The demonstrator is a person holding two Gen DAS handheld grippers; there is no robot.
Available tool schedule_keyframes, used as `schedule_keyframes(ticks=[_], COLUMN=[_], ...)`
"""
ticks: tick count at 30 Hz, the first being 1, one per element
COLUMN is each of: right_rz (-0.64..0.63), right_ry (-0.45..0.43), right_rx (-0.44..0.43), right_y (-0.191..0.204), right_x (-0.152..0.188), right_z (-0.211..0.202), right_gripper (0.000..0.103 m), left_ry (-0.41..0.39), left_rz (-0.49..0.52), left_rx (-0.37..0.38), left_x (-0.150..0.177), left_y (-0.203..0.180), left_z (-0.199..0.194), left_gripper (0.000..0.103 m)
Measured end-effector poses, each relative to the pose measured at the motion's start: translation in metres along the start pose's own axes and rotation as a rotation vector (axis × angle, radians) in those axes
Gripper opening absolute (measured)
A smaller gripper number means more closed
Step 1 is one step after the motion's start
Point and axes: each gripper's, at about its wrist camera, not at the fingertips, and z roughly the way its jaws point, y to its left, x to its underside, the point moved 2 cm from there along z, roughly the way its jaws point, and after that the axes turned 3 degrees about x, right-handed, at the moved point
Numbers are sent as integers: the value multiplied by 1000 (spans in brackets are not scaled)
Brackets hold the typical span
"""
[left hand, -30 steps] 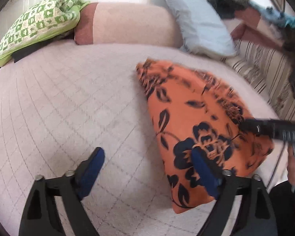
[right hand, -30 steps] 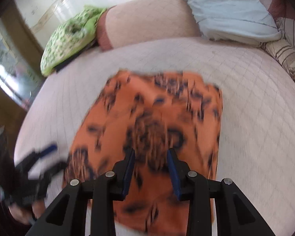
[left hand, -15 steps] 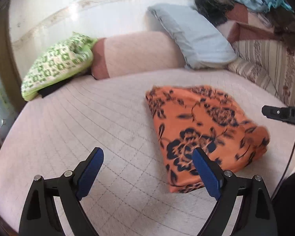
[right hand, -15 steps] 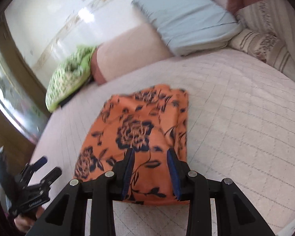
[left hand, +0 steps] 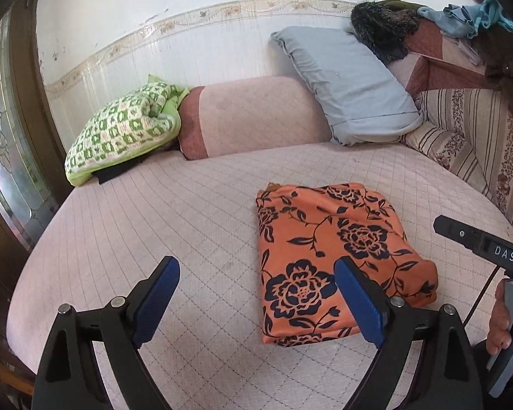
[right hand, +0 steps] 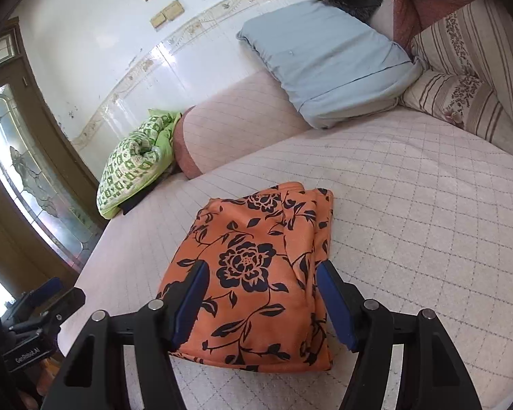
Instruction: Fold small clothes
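An orange cloth with dark blue flowers (left hand: 331,253) (right hand: 256,273) lies folded into a rectangle on the pink quilted bed (left hand: 154,225) (right hand: 410,212). My left gripper (left hand: 256,273) hangs open above the bed, its right finger over the cloth's near left edge, with nothing between the jaws. My right gripper (right hand: 261,276) hovers above the near end of the cloth; its jaws are opening and the pads press on nothing. The right gripper's body (left hand: 482,249) shows at the right edge of the left wrist view, and the left gripper (right hand: 48,300) shows at the lower left of the right wrist view.
A green patterned pillow (left hand: 126,130), a pink bolster (left hand: 253,112) and a grey-blue pillow (left hand: 349,85) lie along the far wall. Striped cushions (left hand: 478,136) and heaped clothes (left hand: 444,17) stand at the right. A glazed wooden door (right hand: 27,177) is on the left.
Both grippers have risen and drawn back from the cloth, so more wall shows. The right gripper's jaws have widened. The cloth lies flat and folded.
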Motion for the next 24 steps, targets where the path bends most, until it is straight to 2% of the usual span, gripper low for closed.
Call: schedule_keyframes(ticks=[11,19,24], right_rz=[19,8,54], right_ry=[-16,14,32], right_rx=[25,61,56], right_y=[-14,-17,-24], right_x=[-1,-1,-3], right_z=[-9,3,11], right_gripper=[69,69,69], left_ry=[-10,29,52], left_rz=[-6,-34,-51], left_rx=[-10,-10,-26], left_x=[-7,0,3], left_y=[-5,6,16], left_z=[-3,14,27], left_gripper=[92,92,92])
